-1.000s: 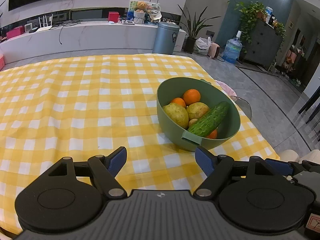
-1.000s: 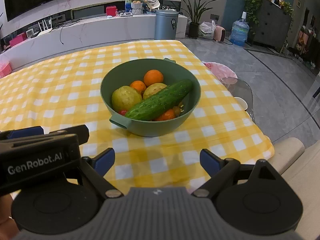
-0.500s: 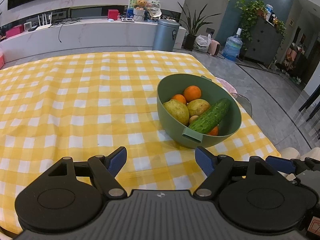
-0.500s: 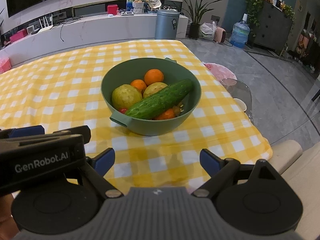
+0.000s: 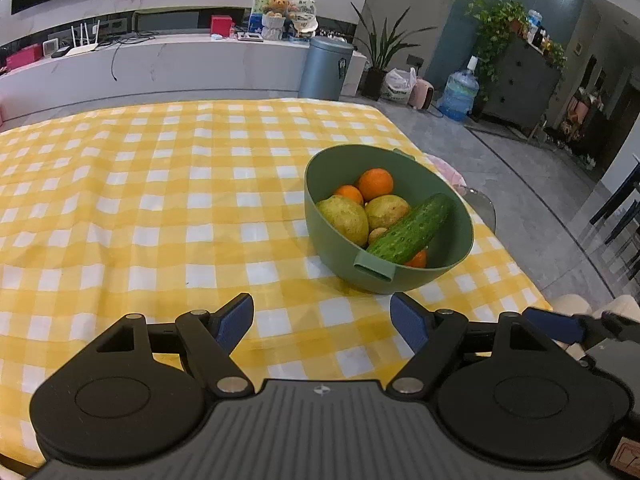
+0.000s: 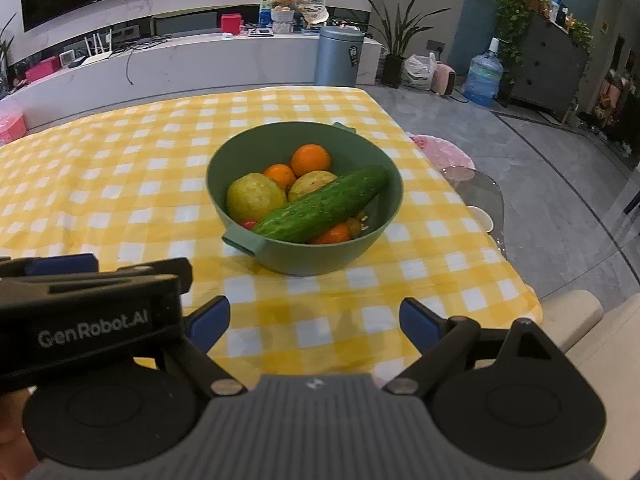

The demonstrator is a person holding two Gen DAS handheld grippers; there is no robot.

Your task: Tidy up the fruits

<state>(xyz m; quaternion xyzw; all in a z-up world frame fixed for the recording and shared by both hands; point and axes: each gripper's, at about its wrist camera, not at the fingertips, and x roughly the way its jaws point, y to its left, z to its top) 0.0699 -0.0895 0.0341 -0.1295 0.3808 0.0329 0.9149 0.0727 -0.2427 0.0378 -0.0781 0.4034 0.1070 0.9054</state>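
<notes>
Here, a green bowl (image 6: 304, 240) is seen on a table covered by a yellow-and-white checked cloth (image 5: 160, 200), near the cloth's right edge and closer to its near edge than to its far one. Inside the bowl a cucumber (image 6: 324, 208) is laid diagonally over the other contents, its lower end by the near handle (image 6: 244, 242). Two yellow-green fruits (image 6: 254, 196) are noted beside and partly under it, toward the bowl's left wall. Two oranges (image 6: 310, 160) are placed behind them against the far wall, and a third orange (image 6: 334, 235) is partly hidden under the cucumber's near side. A small red item (image 6: 250, 224) is glimpsed by the handle; what it is cannot be told.

The left gripper (image 5: 322, 320) is held over the cloth near its near edge, jaws spread wide, nothing between them; the bowl is seen ahead of it and to its right, apart from the fingers. The right gripper (image 6: 314, 320) is likewise spread with nothing between its pads, and the bowl is directly ahead, not touched. The left gripper's body, marked "GenRobot.AI", is seen at the left of the right wrist view, just beside the right one
</notes>
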